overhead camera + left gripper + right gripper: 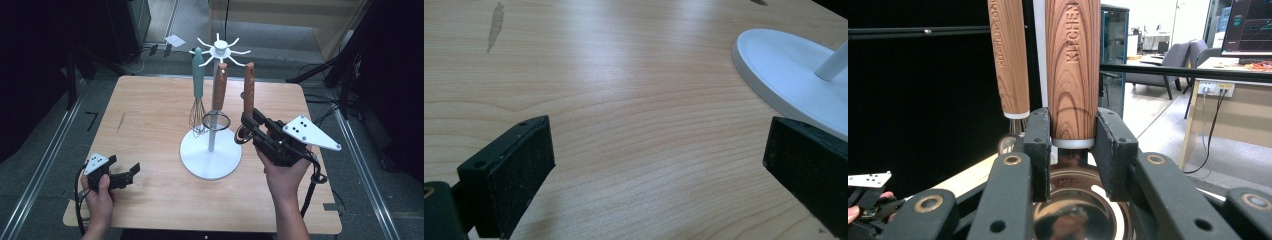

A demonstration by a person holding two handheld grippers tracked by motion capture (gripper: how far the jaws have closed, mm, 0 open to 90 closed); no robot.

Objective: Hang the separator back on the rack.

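A person's right gripper point(248, 129) clamps the lower end of a wooden-handled kitchen utensil point(248, 90) that hangs from a white utensil stand point(210, 159) at the middle of a pale wooden table point(150, 115); the right gripper view shows both black pads pressed against the wood-grain handle point(1072, 70), just above its metal collar, with a shiny copper-coloured bowl point(1075, 210) below, possibly a ladle or strainer head, though its exact kind cannot be told. The utensil hangs upright on the right side of the stand's post, beside a second wooden-handled tool point(220, 87) with a wire ring at its foot and, farther left of the post, a whisk point(198, 100) with a grey-green handle. The left gripper point(125, 175) rests low near the table's front-left edge, left of the stand's round base point(784, 75), its jaws standing wide apart with nothing between them. The utensil looks stiff and fairly light, with most of its weight likely in the metal head, so it would tend to swing from its hook if nudged. The smooth, rounded handle could turn or slip between flat pads; a hold low on the wood near the collar, as here, seems the steadiest place, and the polished bowl looks too slick to grip.
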